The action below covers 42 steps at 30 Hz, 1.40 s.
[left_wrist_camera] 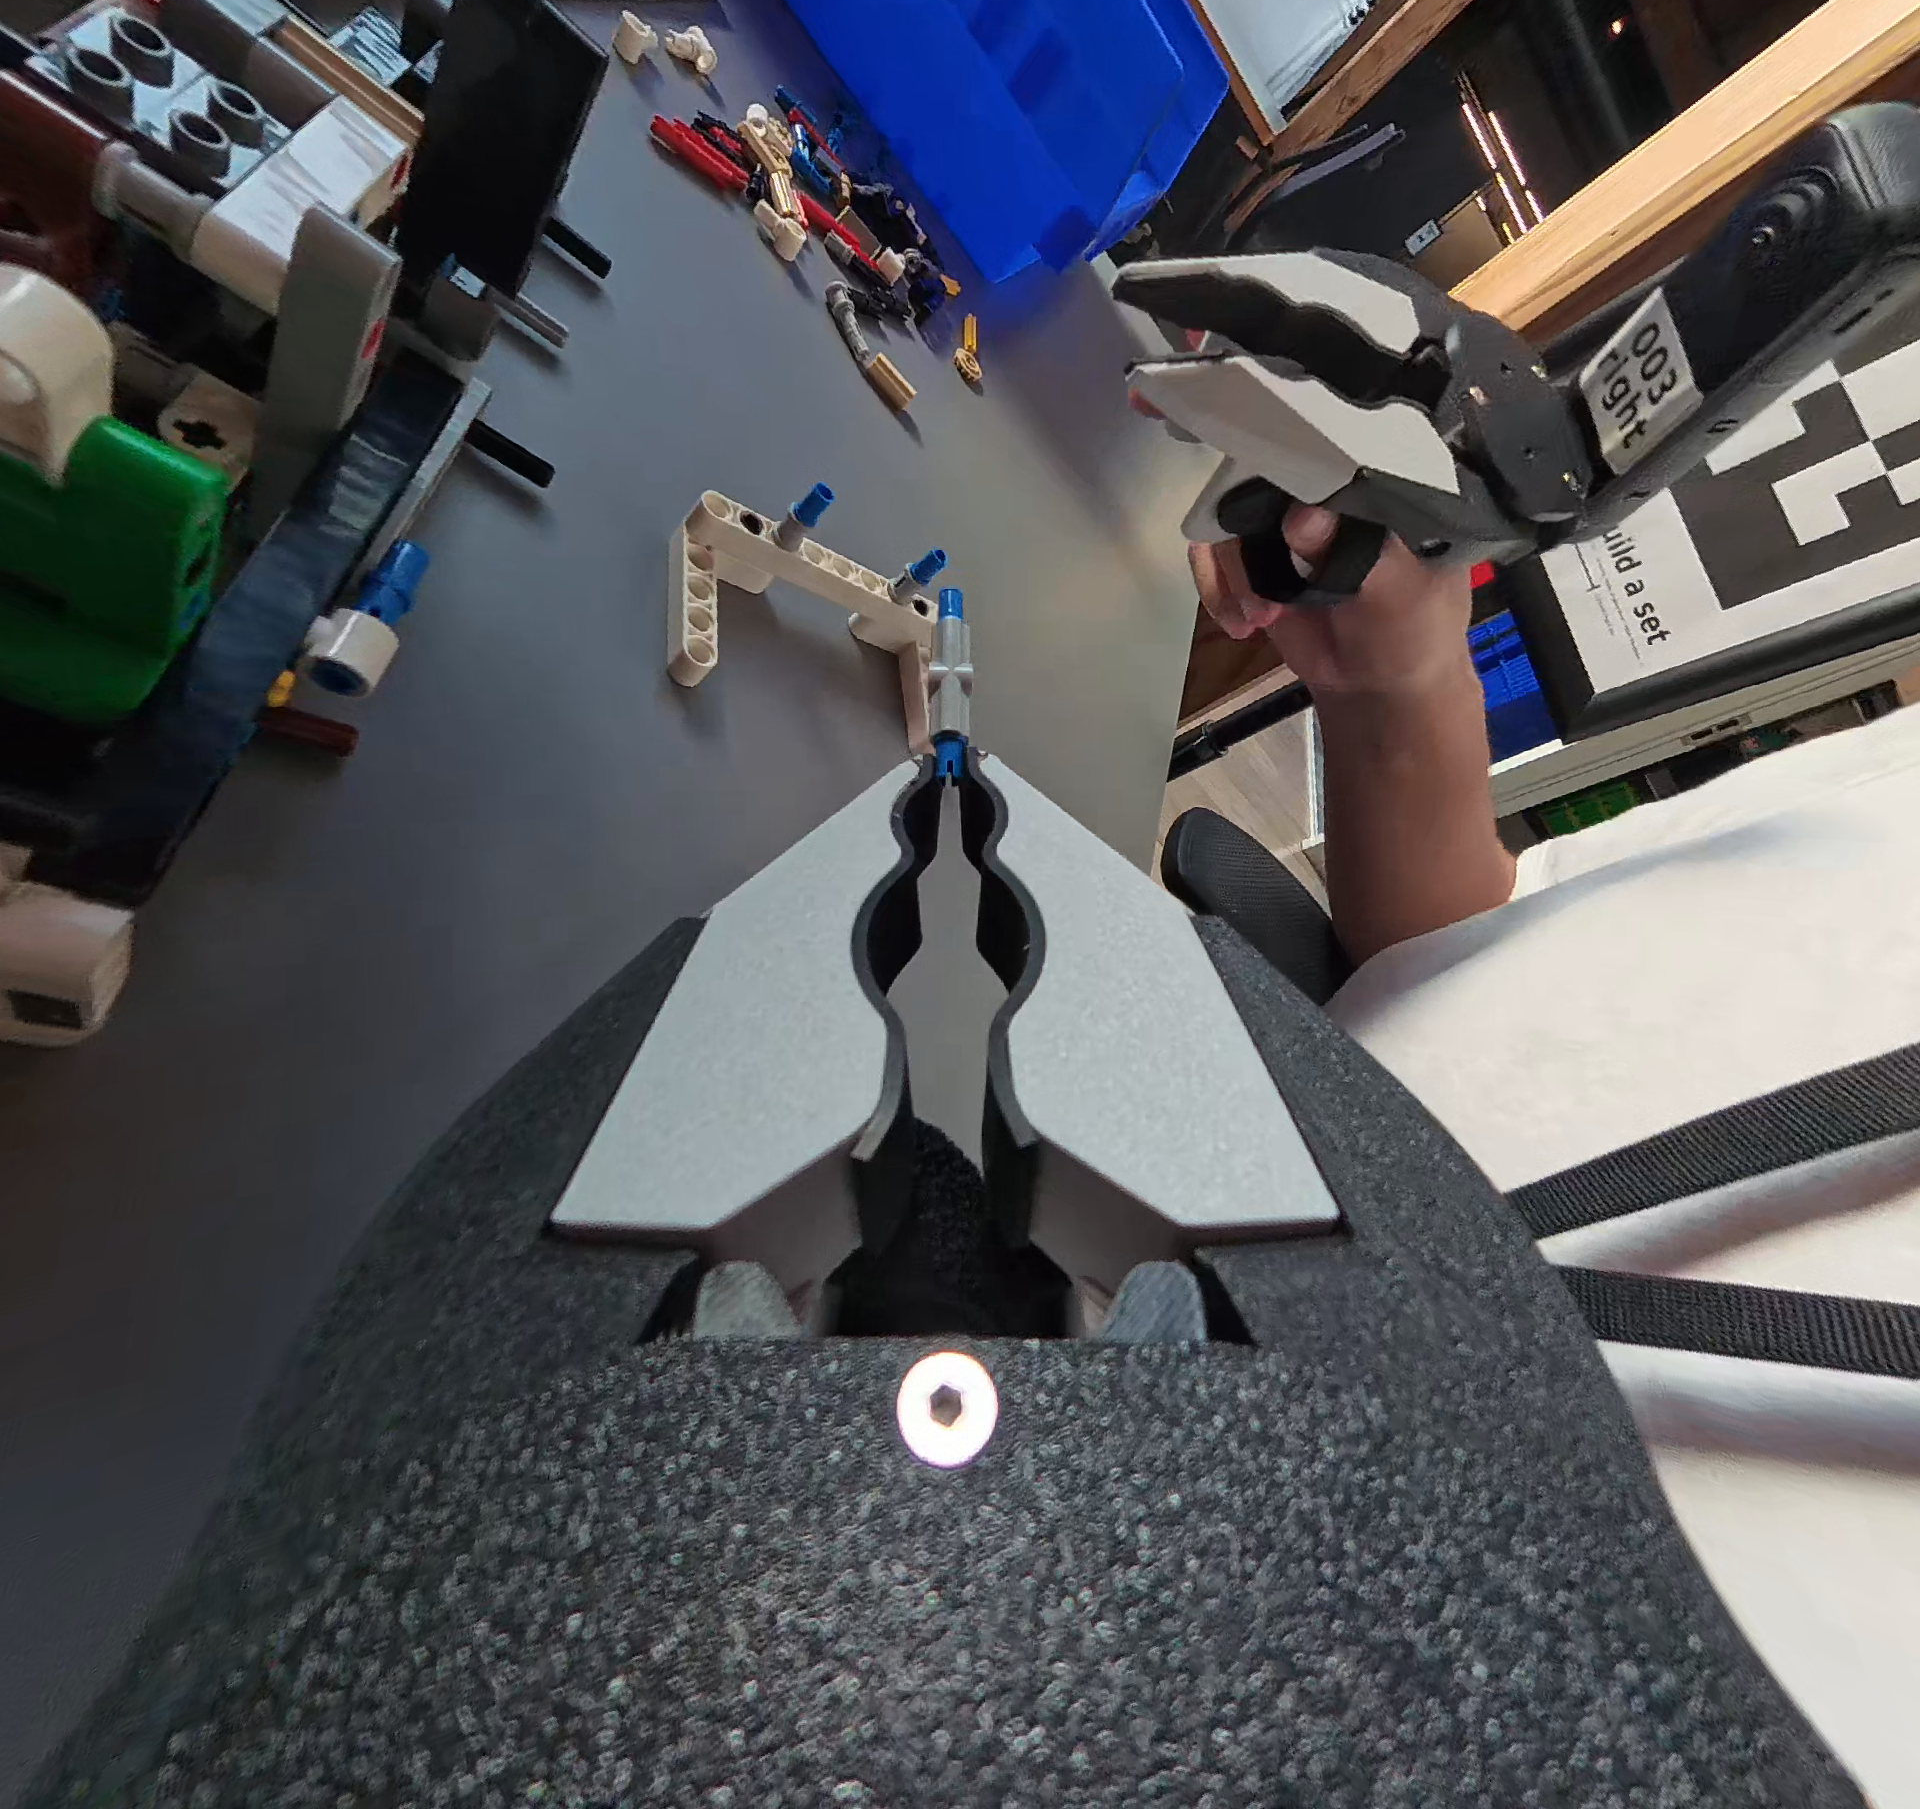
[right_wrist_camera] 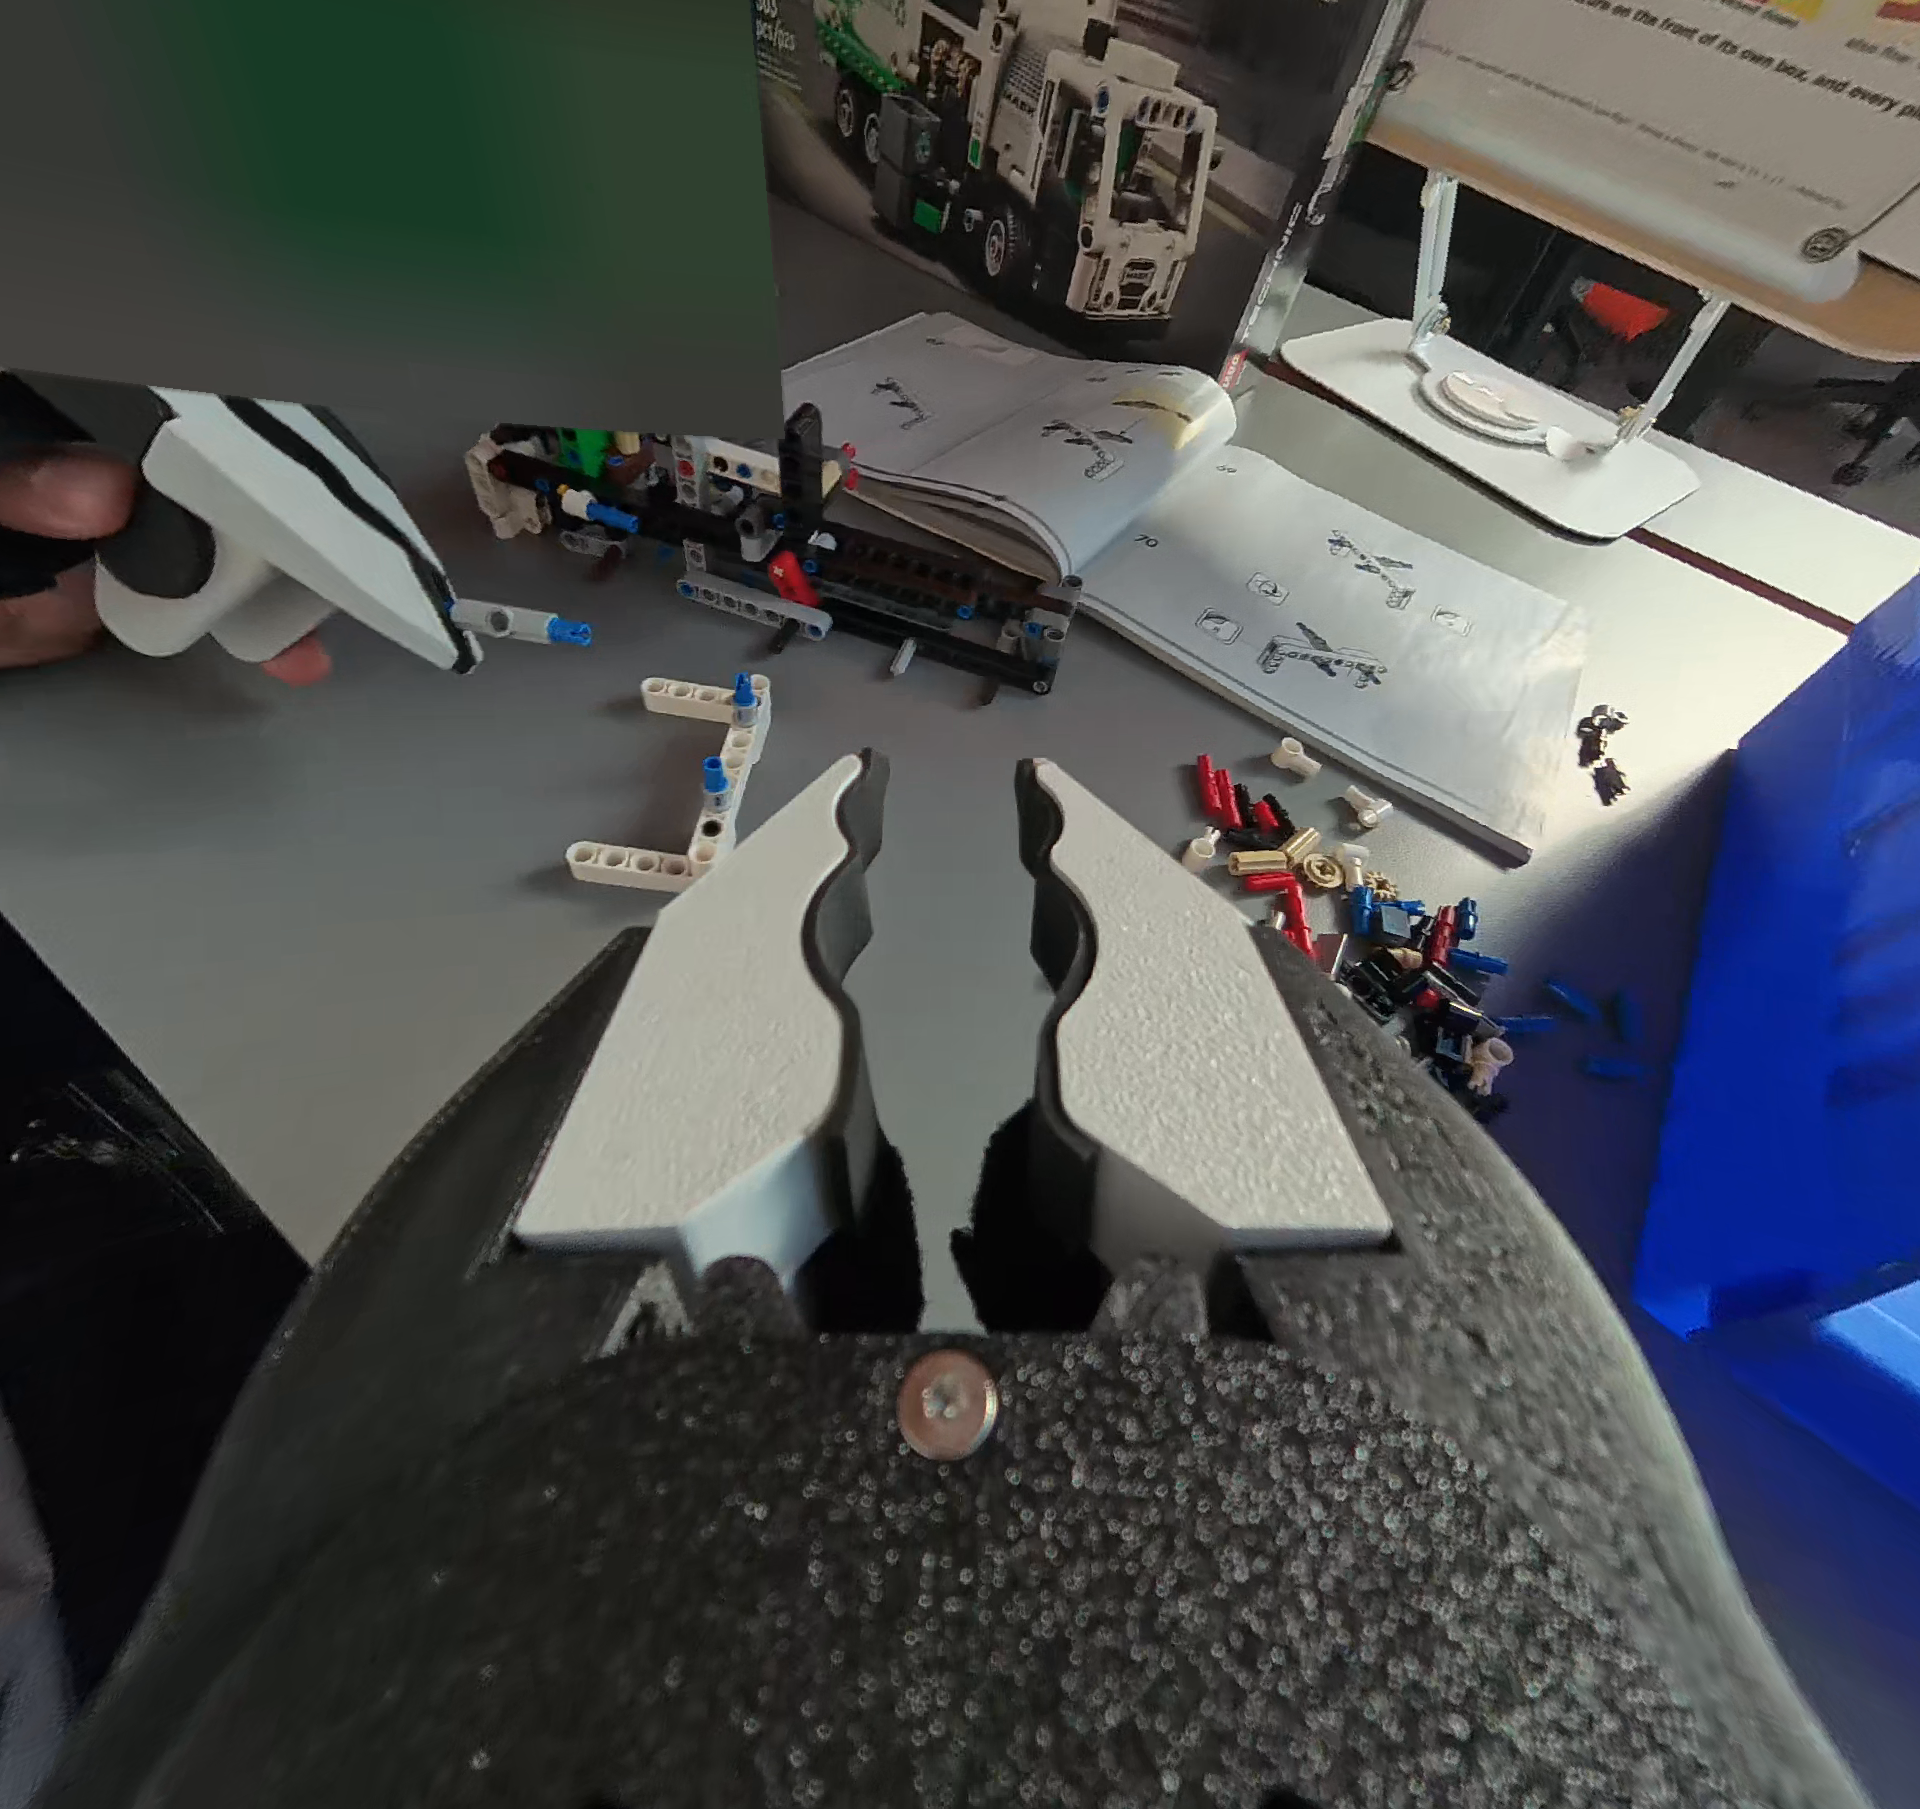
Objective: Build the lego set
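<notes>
Meanwhile, the left claw (left_wrist_camera: 948, 757) is pinching a grey connector with blue pins (left_wrist_camera: 952, 670) by one blue end, holding it just above the grey counter (left_wrist_camera: 540, 876) near a white beam frame (left_wrist_camera: 800, 580) that is lying flat with two blue-tipped pins standing in it. The right claw (right_wrist_camera: 951, 772) is hovering with its fingers spread wide, gripping nothing. A pile of loose pieces (right_wrist_camera: 1340, 912) is lying to its right beside a blue bin (right_wrist_camera: 1787, 980). Farther back, a partly built model (right_wrist_camera: 748, 533) is sitting against an open instruction booklet (right_wrist_camera: 1247, 554) and the set's box (right_wrist_camera: 1091, 97).
</notes>
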{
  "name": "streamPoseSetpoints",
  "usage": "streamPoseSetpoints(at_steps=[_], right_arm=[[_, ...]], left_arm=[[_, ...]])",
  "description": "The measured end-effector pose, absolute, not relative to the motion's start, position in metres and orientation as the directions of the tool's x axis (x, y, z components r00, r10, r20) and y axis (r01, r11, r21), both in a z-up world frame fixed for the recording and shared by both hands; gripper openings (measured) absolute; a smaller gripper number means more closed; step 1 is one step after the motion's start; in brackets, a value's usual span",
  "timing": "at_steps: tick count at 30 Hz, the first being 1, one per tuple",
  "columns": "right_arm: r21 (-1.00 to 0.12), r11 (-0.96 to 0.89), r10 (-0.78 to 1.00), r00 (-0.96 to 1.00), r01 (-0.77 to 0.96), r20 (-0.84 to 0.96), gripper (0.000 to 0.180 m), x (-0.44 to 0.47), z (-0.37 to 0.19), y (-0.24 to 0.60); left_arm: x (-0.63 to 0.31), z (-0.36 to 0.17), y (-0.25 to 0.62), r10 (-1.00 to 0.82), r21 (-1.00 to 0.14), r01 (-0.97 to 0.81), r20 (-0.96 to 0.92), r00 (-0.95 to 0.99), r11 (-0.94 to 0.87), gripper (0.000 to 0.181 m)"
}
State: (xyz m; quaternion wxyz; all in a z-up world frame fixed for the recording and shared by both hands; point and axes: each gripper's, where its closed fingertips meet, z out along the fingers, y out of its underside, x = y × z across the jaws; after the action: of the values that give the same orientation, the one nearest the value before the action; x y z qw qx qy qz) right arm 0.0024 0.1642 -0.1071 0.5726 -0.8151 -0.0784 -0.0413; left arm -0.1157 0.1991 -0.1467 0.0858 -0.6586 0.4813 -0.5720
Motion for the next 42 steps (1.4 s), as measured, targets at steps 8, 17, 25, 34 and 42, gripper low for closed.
streamPoseSetpoints(at_steps=[8, 17, 25, 34, 42], right_arm=[[-0.936, -0.313, 0.186, 0.977, 0.159, 0.103, 0.025, 0.008, -0.101, 0.192], [-0.927, -0.359, 0.205, 0.978, 0.108, 0.035, 0.019, -0.002, -0.109, 0.192], [-0.92, -0.392, 0.341, 0.928, -0.004, -0.15, 0.026, -0.066, -0.109, 0.171], [-0.862, -0.467, 0.22, 0.97, 0.197, 0.102, 0.024, -0.071, -0.144, 0.165], [-0.8, -0.583, 0.164, 0.985, 0.146, 0.06, 0.025, -0.056, -0.166, 0.184]], left_arm=[[-0.113, -0.117, 0.215, -0.768, -0.734, -0.471, 0.618, -0.167, -0.489, 0.001], [-0.131, -0.13, 0.233, -0.736, -0.705, -0.423, 0.666, -0.121, -0.569, 0.001], [-0.138, -0.135, 0.206, -0.728, -0.693, -0.476, 0.67, -0.146, -0.542, 0.001], [-0.141, -0.135, 0.192, -0.738, -0.713, -0.505, 0.645, -0.199, -0.487, 0.001], [-0.142, -0.13, 0.195, -0.734, -0.721, -0.475, 0.648, -0.203, -0.505, 0.0]])
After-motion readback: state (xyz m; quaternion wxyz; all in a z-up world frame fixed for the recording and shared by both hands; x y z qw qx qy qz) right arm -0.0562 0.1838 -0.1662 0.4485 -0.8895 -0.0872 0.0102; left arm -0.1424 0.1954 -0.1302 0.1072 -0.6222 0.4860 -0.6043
